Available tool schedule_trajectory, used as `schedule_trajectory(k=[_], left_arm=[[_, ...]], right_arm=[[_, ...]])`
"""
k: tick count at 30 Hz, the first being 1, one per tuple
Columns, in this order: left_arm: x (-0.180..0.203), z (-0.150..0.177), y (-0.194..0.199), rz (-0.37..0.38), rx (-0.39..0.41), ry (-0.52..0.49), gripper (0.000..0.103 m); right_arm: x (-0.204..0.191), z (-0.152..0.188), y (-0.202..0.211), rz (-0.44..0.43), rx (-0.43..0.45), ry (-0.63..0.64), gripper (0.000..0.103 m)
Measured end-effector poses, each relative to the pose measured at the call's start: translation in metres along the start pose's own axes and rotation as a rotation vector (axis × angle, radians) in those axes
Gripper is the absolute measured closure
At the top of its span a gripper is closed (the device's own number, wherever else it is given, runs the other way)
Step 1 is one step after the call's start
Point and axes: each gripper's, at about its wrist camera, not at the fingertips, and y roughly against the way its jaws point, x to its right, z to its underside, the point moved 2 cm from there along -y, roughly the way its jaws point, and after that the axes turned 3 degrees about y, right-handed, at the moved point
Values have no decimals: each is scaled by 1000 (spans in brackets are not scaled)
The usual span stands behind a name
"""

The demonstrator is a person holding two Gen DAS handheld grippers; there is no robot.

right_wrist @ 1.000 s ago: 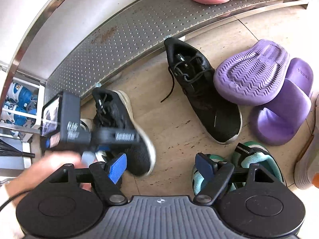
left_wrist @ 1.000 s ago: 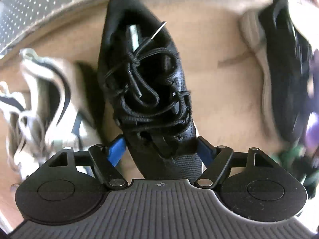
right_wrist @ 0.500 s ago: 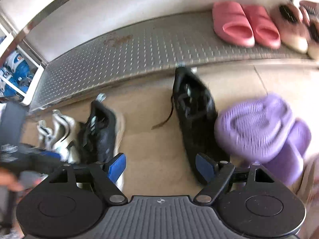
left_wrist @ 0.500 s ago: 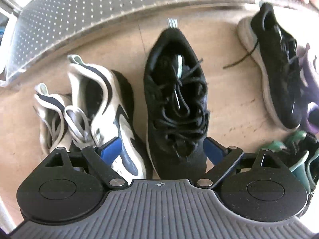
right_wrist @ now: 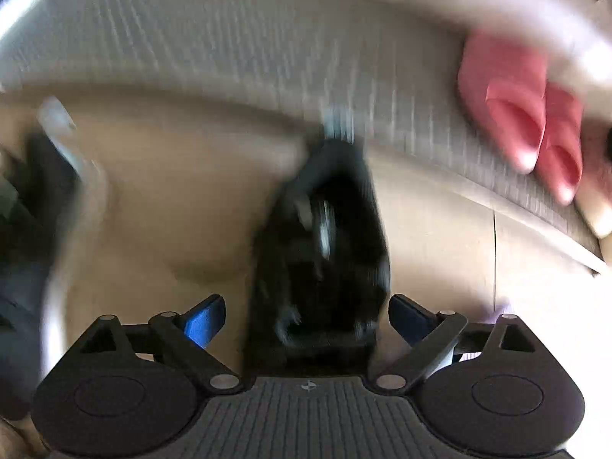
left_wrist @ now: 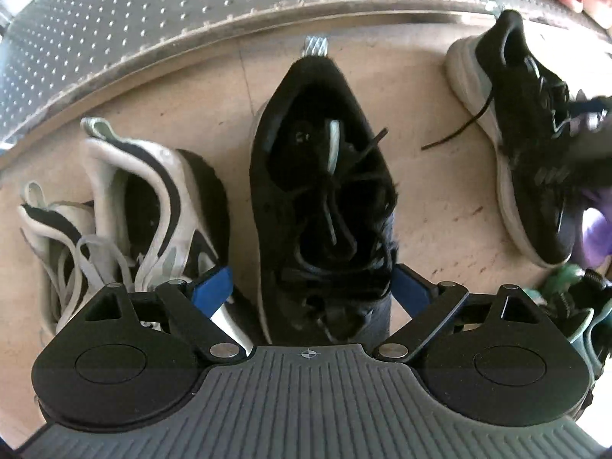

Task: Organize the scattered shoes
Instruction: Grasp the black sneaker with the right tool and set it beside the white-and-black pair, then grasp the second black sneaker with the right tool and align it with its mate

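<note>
In the left wrist view a black lace-up sneaker [left_wrist: 321, 199] stands on the tan floor, heel toward the metal shelf. My left gripper [left_wrist: 311, 290] is open, its blue pads either side of the toe without gripping it. Its mate, a second black sneaker [left_wrist: 531, 145], lies at the right. In the blurred right wrist view my right gripper [right_wrist: 306, 317] is open and straddles the toe of that second black sneaker [right_wrist: 325, 252].
A white and black sneaker pair [left_wrist: 126, 206] lies left of the first shoe. A perforated metal shelf [left_wrist: 153, 11] runs along the back, with pink slippers [right_wrist: 524, 114] on it. Purple slippers [left_wrist: 593, 229] and a green shoe [left_wrist: 566, 279] lie at the right.
My left gripper has let go of the black sneaker, opened and pulled back. My right gripper has swept down over the second black sneaker, its view now blurred.
</note>
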Motion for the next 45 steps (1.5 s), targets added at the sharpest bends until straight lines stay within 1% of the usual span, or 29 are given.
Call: schedule_trajectory(k=[1,2,3,5,7,10,11,12,15,16,18,20,22,24,25,27,28,30,32,35,36,38,39,40,41,42,43,44,45], left_arm=[[0,0,2,1,3,-4,10],[0,0,3,2,6,-4,10],[-1,0,5,3,8,-3,10],[-3,1,10,8,15,15,10],[-9,1,19,25,29,45,10],[-15,2,39,24,27,65,10],[-17,3,45,23,26,71,10],[-18,3,52,23,24,77,10],[-28,9,90,-62,-9,29,10],[-33,13,104,-78,-12,17,11],[-42,21,134,-104,-13,-1,10],[-47,31,162,-76,1,22,10],[-51,42,189,-39,17,53,9],[-55,52,217,-1,33,84,8],[-57,56,224,33,45,113,8],[-55,57,229,96,71,171,8],[-56,54,231,147,87,222,8],[-59,43,235,194,103,267,9],[-62,31,246,181,159,254,9],[-70,17,254,100,223,246,9],[-73,15,255,92,231,250,9],[-83,8,254,102,233,275,9],[-87,6,254,113,226,284,9],[-91,5,253,120,220,297,9],[-95,5,254,123,217,309,9],[-100,4,254,125,218,320,9],[-104,4,254,127,220,330,9],[-108,4,256,130,225,337,9],[-111,4,258,133,234,343,9]], right_arm=[[0,2,-3,-5,-19,-3,27],[2,1,-1,-11,-20,-49,31],[5,1,3,-21,-10,-91,31],[12,0,19,-63,52,-207,34],[20,-2,42,-121,133,-342,34],[25,-2,62,-215,171,-473,34],[21,-2,65,-221,169,-486,34],[15,-1,67,-221,161,-489,34],[-21,9,63,-229,98,-450,34],[-34,13,60,-237,80,-434,32],[-55,22,51,-228,52,-405,33],[-69,28,45,-213,32,-387,31],[-77,30,47,-192,51,-364,31],[-80,29,50,-204,36,-346,29],[-80,28,53,-217,37,-339,29],[-80,28,59,-236,43,-320,32],[-79,27,63,-243,42,-297,36],[-79,27,69,-251,33,-269,38],[-80,26,72,-233,21,-276,40],[-76,23,78,-173,54,-349,41],[-75,20,79,-151,81,-384,41],[-74,17,81,-110,117,-427,38],[-78,16,78,-102,89,-409,36],[-85,13,71,-103,14,-361,32],[-91,12,67,-112,-51,-318,39],[-96,11,67,-138,-101,-283,42],[-99,9,69,-143,-128,-258,42],[-100,6,78,-111,-100,-255,37],[-99,2,92,-86,-45,-262,35]])
